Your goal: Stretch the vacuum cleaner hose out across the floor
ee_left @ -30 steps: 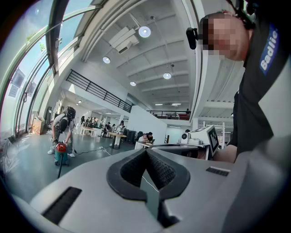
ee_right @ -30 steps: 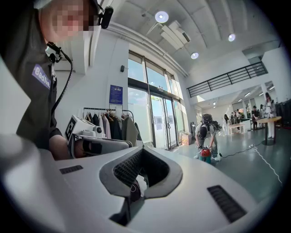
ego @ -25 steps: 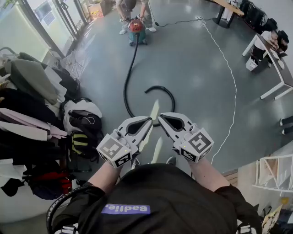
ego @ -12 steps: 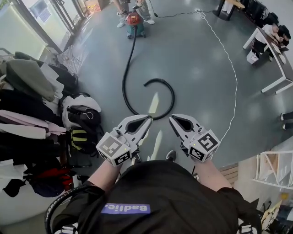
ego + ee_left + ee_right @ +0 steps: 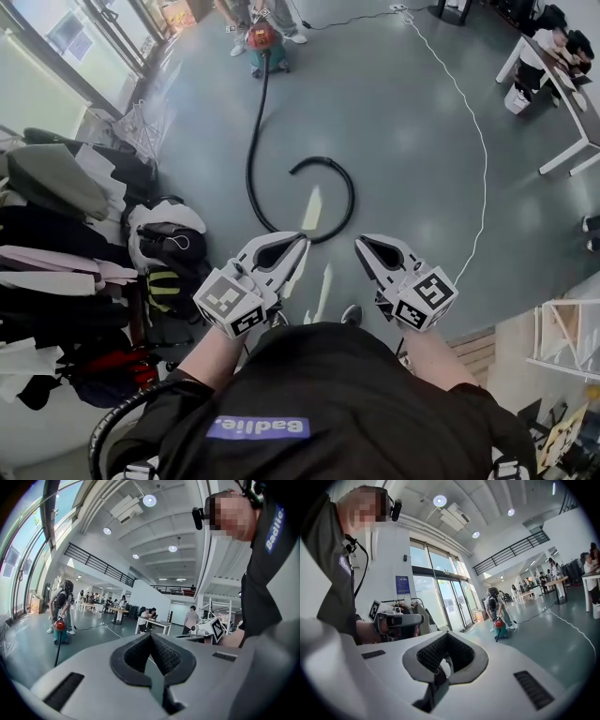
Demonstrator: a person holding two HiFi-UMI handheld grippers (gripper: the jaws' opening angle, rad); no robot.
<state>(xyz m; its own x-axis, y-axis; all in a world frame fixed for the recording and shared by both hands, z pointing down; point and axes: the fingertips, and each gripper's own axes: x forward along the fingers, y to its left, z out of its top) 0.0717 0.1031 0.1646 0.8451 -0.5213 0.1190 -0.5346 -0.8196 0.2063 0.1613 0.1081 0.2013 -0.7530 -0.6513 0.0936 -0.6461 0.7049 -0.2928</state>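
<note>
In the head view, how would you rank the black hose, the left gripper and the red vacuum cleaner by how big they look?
1. black hose, the widest sweep.
2. left gripper, looming only through nearness to the camera.
3. red vacuum cleaner, tiny because far off.

Black hose (image 5: 248, 155), on grey floor (image 5: 422, 169), running from red vacuum cleaner (image 5: 262, 39), free end curled into a hook

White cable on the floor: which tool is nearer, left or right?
Right. The right tool is held just left of the white cable in the head view; the left tool is farther left, by the hose bend.
</note>
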